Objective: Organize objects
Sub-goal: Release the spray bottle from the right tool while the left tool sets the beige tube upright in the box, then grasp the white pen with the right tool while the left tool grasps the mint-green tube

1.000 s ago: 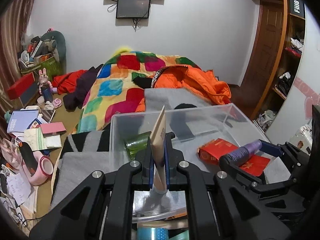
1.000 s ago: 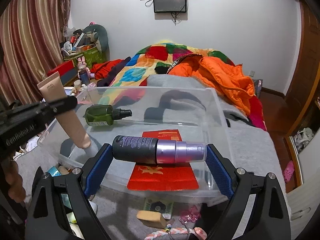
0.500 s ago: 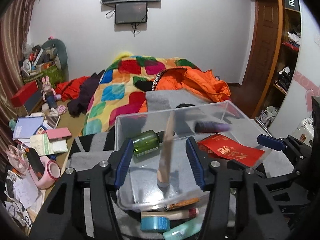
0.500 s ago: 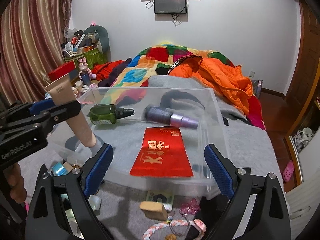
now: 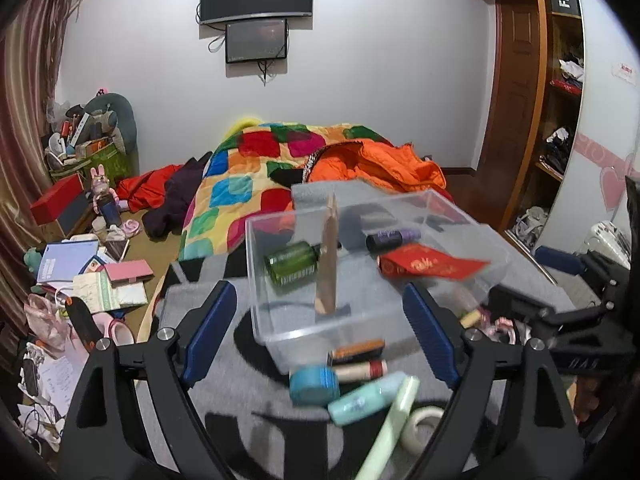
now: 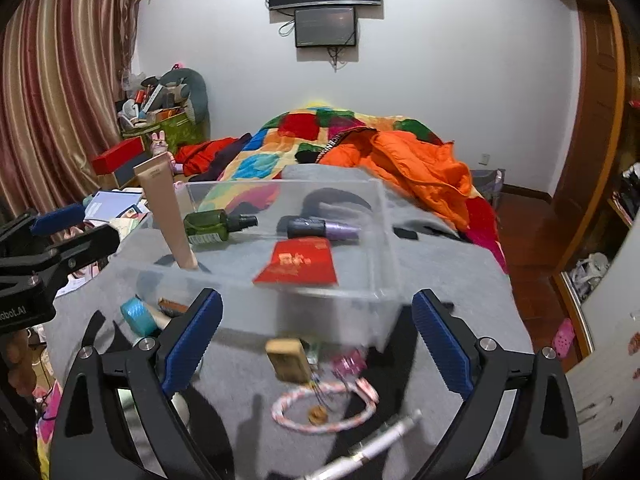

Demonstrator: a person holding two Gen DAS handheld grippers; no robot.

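Observation:
A clear plastic bin (image 5: 280, 320) (image 6: 384, 240) stands on the grey cloth. In it are a green bottle (image 5: 292, 266) (image 6: 212, 226), a purple spray bottle (image 5: 392, 237) (image 6: 324, 228), a red envelope (image 5: 432, 266) (image 6: 300, 262) and a beige tube (image 5: 329, 264) (image 6: 166, 212) standing upright on its cap. My left gripper (image 5: 318, 334) is open and empty, just short of the bin. My right gripper (image 6: 316, 338) is open and empty, also short of the bin.
In front of the bin lie a blue tape roll (image 5: 314, 384), a teal tube (image 5: 366, 398), a pale green tube (image 5: 394, 420), a white tape roll (image 5: 420, 426), a wooden block (image 6: 286, 360), a pink-white braided ring (image 6: 320, 408) and a white pen (image 6: 380, 442). Clutter covers the left floor.
Both grippers opened and drew back from the bin. The beige tube now stands in the bin, and the purple spray bottle lies in it.

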